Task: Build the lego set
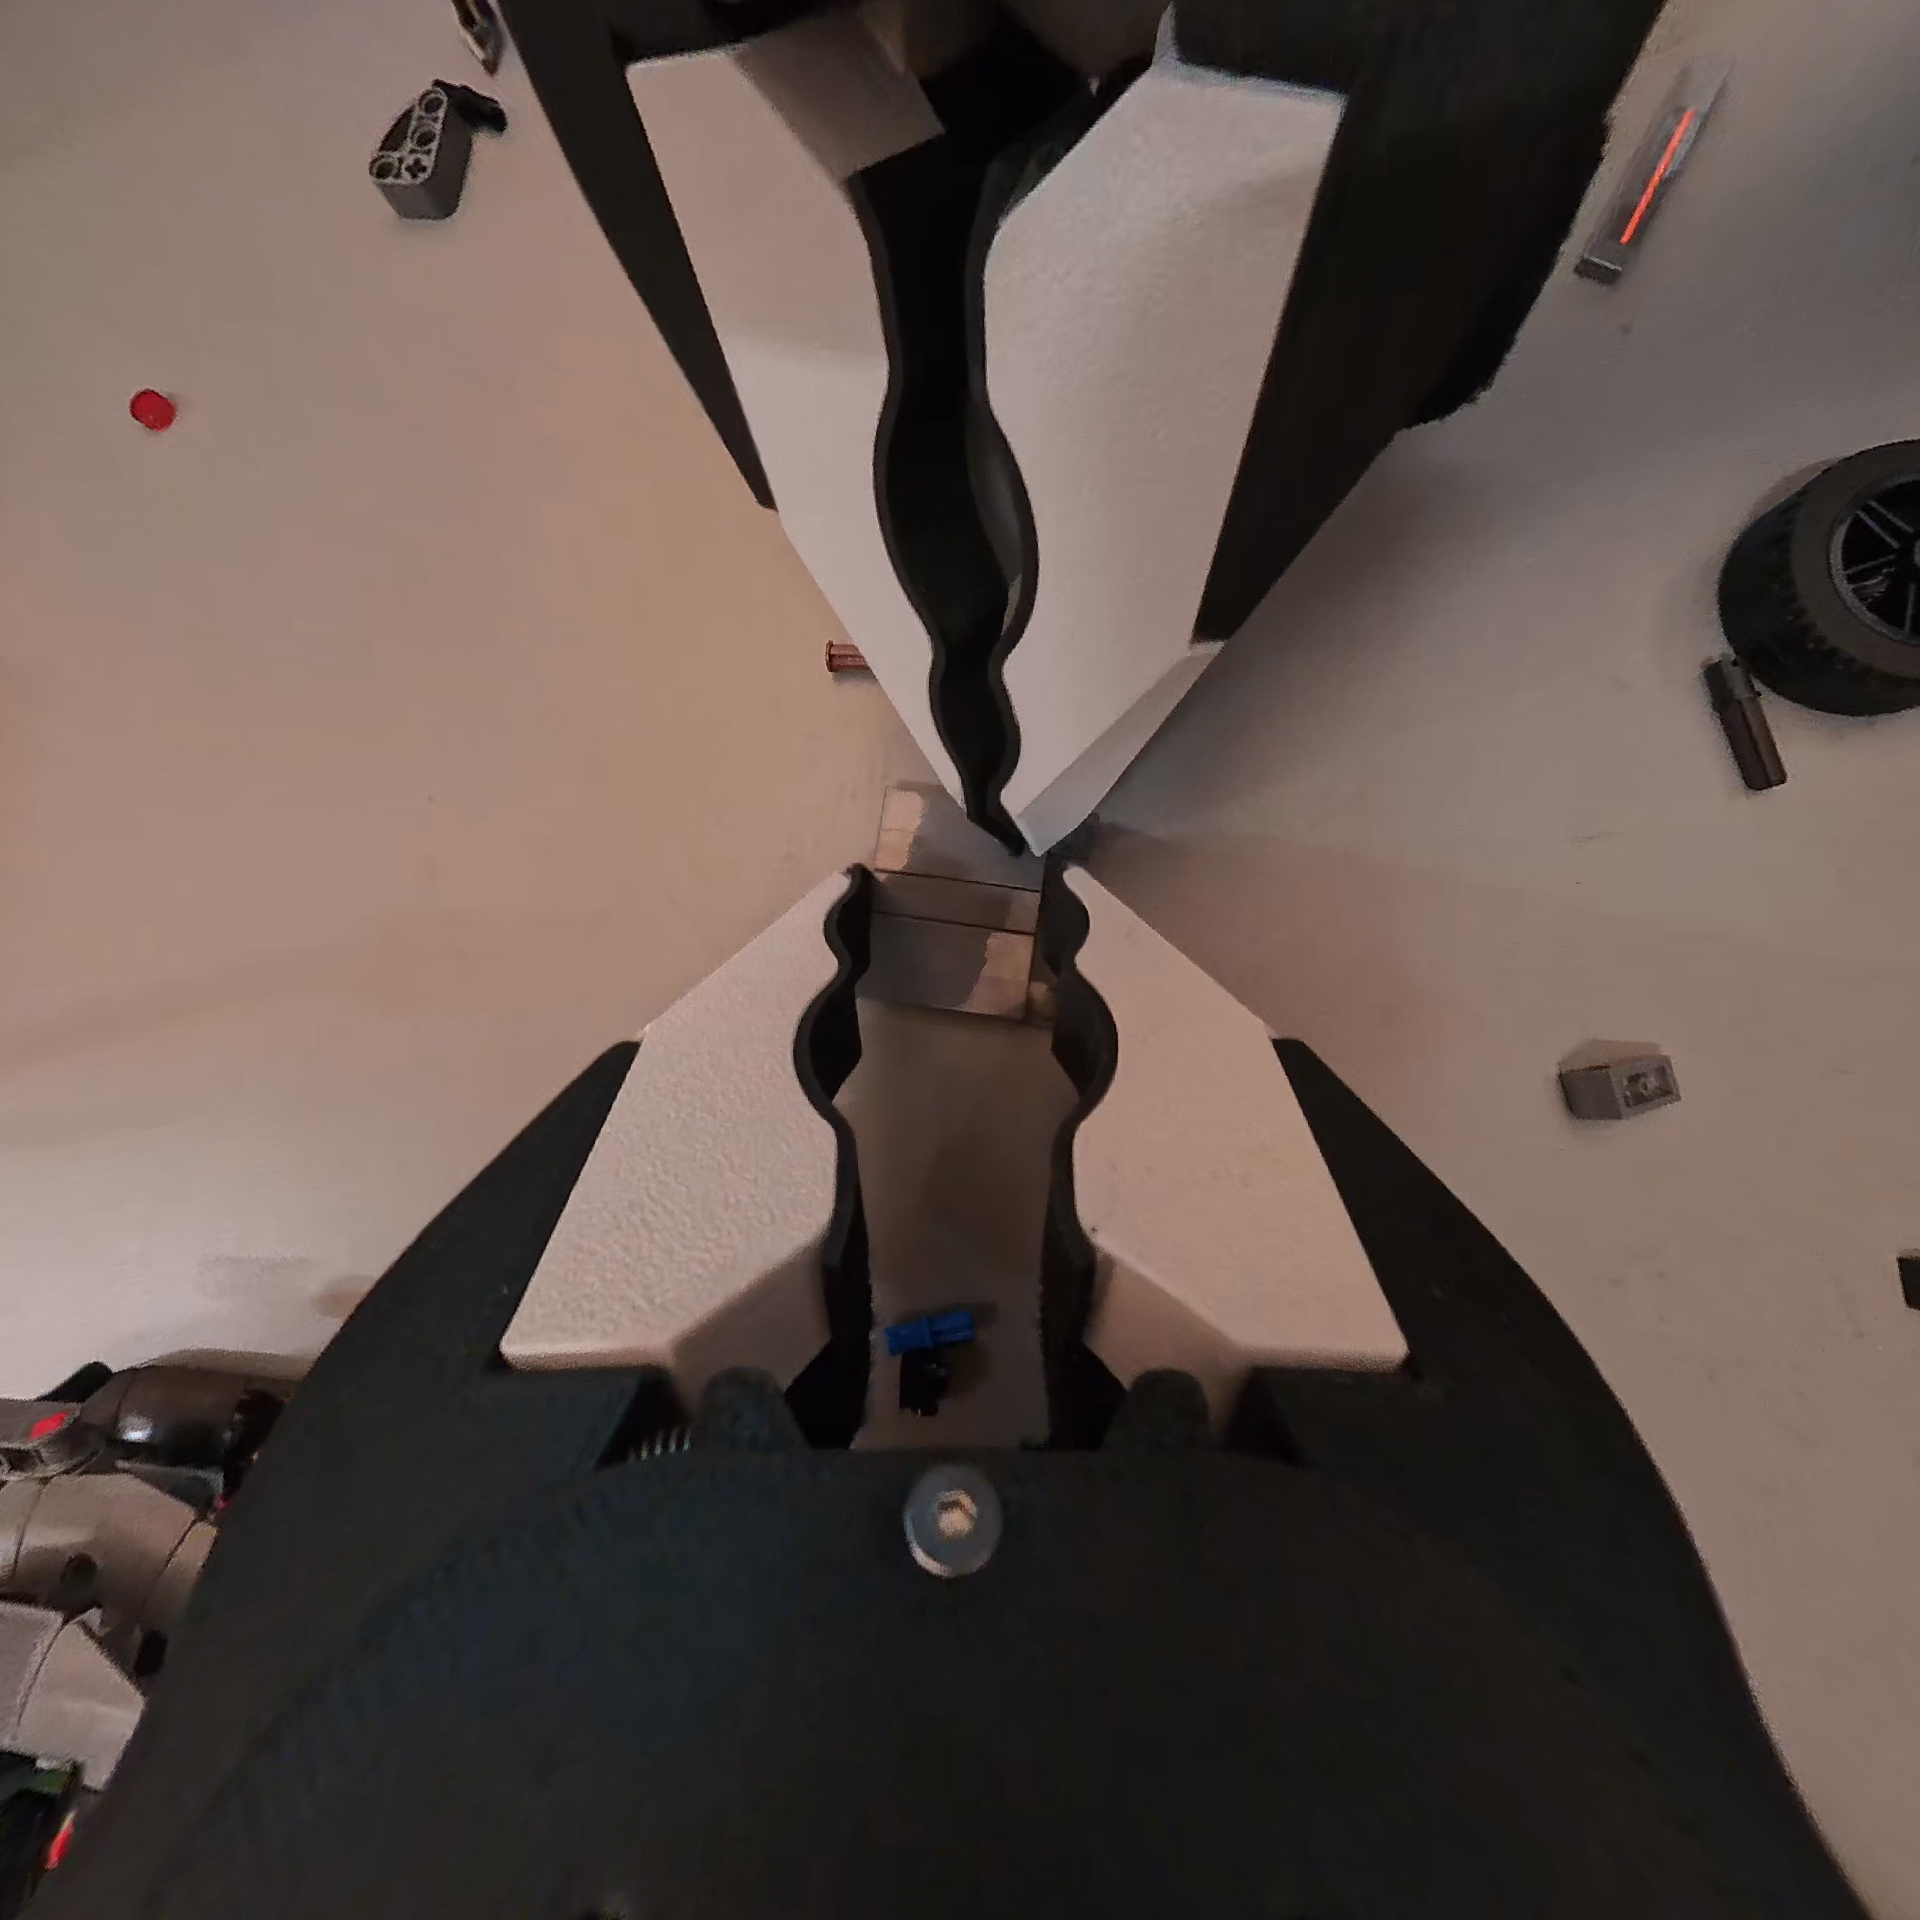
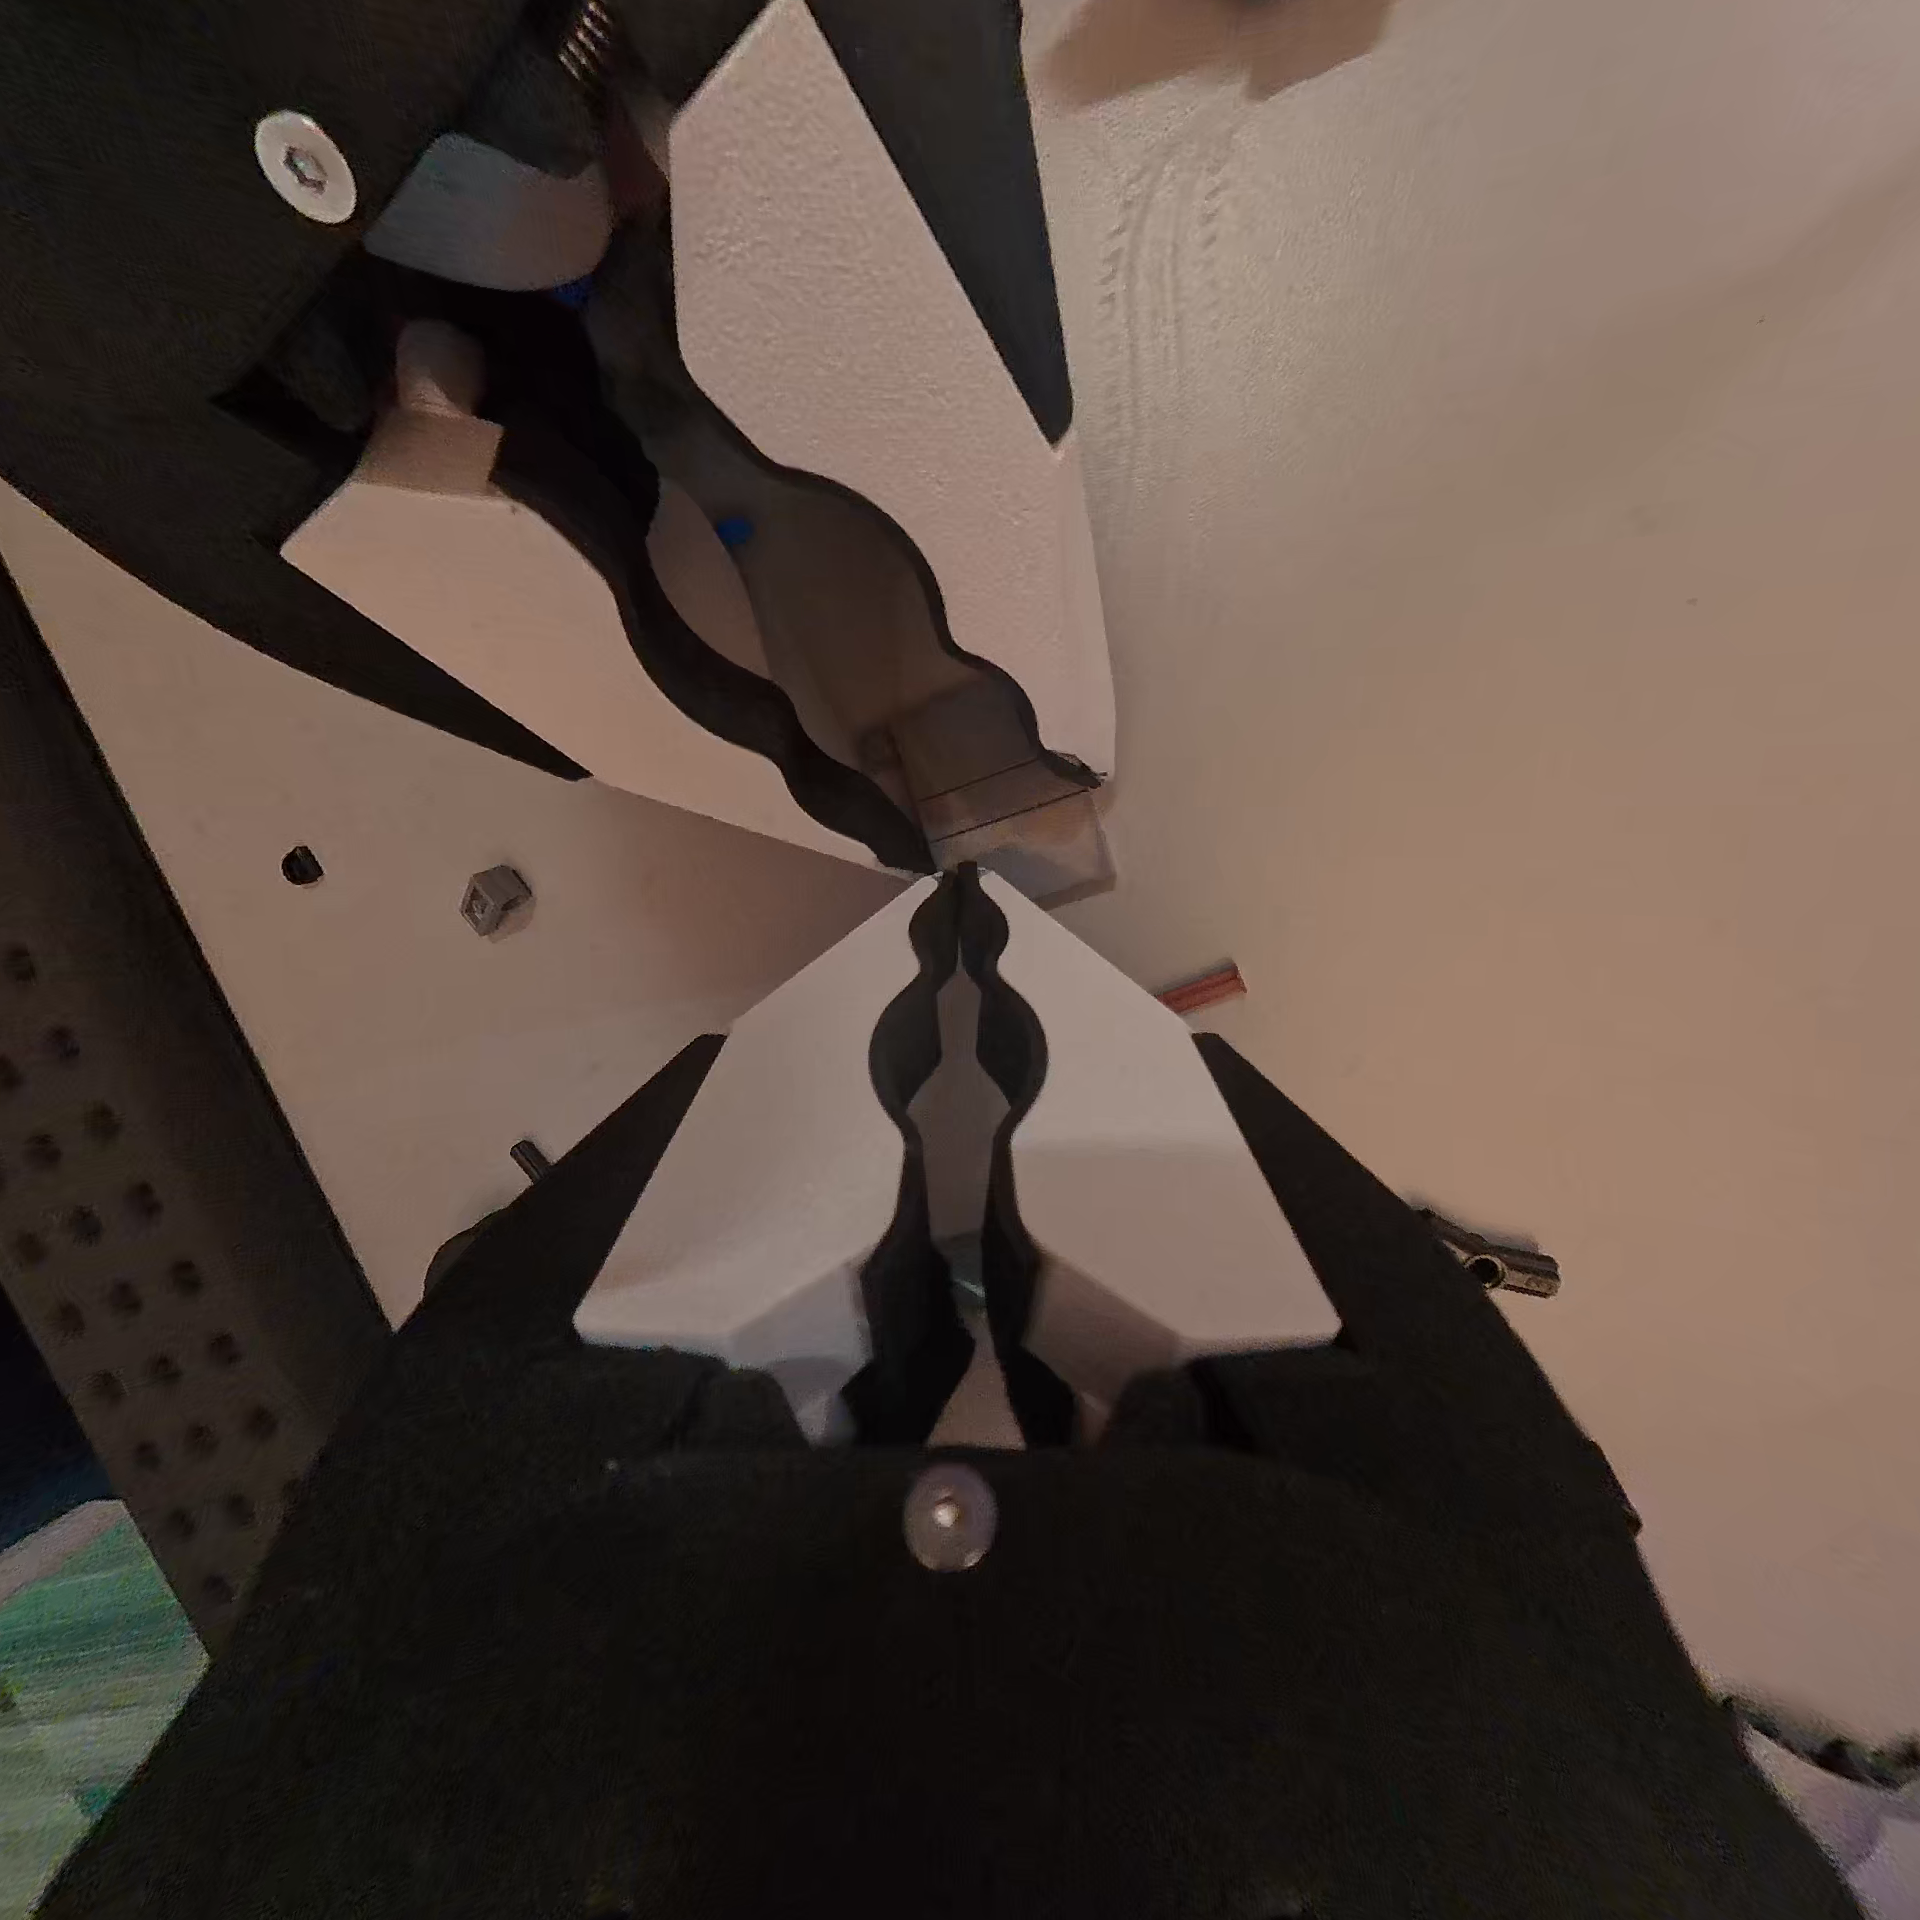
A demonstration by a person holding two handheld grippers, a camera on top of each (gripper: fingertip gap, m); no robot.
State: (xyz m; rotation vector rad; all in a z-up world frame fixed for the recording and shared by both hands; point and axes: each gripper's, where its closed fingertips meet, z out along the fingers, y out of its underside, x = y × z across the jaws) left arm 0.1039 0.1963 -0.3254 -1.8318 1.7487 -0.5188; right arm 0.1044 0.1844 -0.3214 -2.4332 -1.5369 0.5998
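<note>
My left gripper is shut on a small stack of grey Lego bricks, held by its sides above the white table. My right gripper comes in from the top of the left wrist view. Its jaws are closed and its tips touch the top edge of the stack. In the right wrist view, my right gripper is shut with its tips against the grey stack. The left gripper reaches in there from the upper left. Whether the right tips pinch a tiny part is hidden.
Loose parts lie on the table: a grey connector, a red stud, a brown pin, a wheel, a dark pin, a small grey brick, a blue pin. A partly built model sits bottom left. Both grippers' tips are close together, under 4 cm apart. The blue pin is about 8 cm from my left fingertips.
</note>
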